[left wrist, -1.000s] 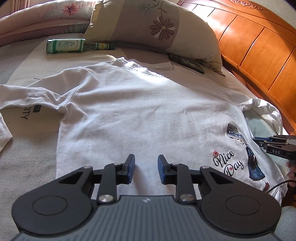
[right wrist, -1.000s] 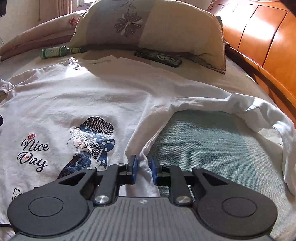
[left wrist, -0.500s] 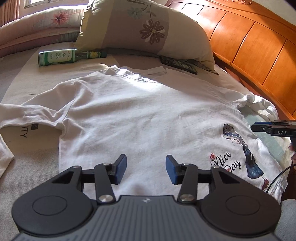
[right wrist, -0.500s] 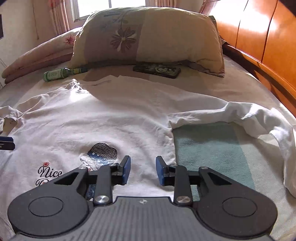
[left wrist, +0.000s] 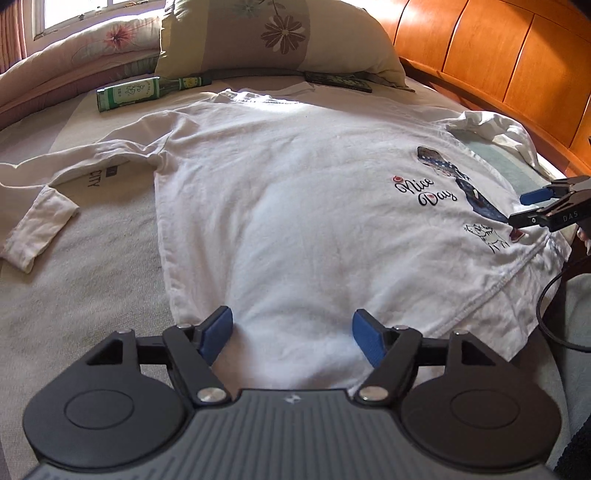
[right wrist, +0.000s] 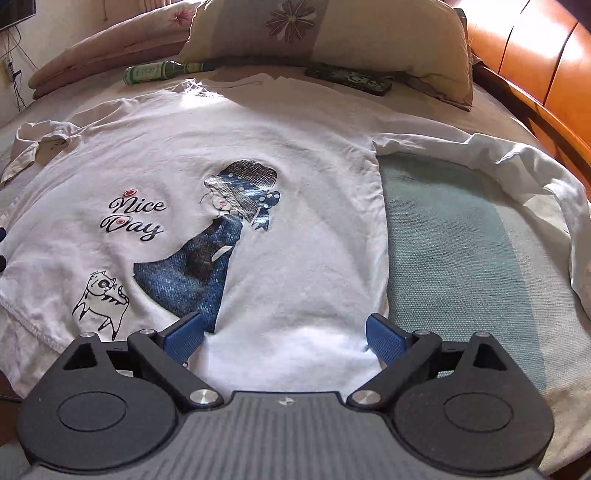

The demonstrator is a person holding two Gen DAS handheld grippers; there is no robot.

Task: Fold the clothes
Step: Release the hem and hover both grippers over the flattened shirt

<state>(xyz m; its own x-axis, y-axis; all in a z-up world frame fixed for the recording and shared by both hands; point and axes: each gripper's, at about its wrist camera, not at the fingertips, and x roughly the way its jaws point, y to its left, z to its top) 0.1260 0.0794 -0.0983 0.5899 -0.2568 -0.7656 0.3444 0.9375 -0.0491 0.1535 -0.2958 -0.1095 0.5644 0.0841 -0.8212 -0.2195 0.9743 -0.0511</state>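
Black left gripper [left wrist: 291, 334] (blue pads, silver screws)

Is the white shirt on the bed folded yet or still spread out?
Spread out. The shirt lies flat, print side up, both sleeves stretched sideways on the bed; no part is folded over the body.

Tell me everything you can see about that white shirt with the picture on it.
The white shirt is long-sleeved, of what looks like soft, slightly creased cotton. It lies flat, print up, on the bed, collar toward the pillow. The print shows a girl in a blue dress and spotted hat, the words "Nice Day" and a small cat. Both sleeves trail out sideways. The left gripper and right gripper sit at its hem, jaws open.
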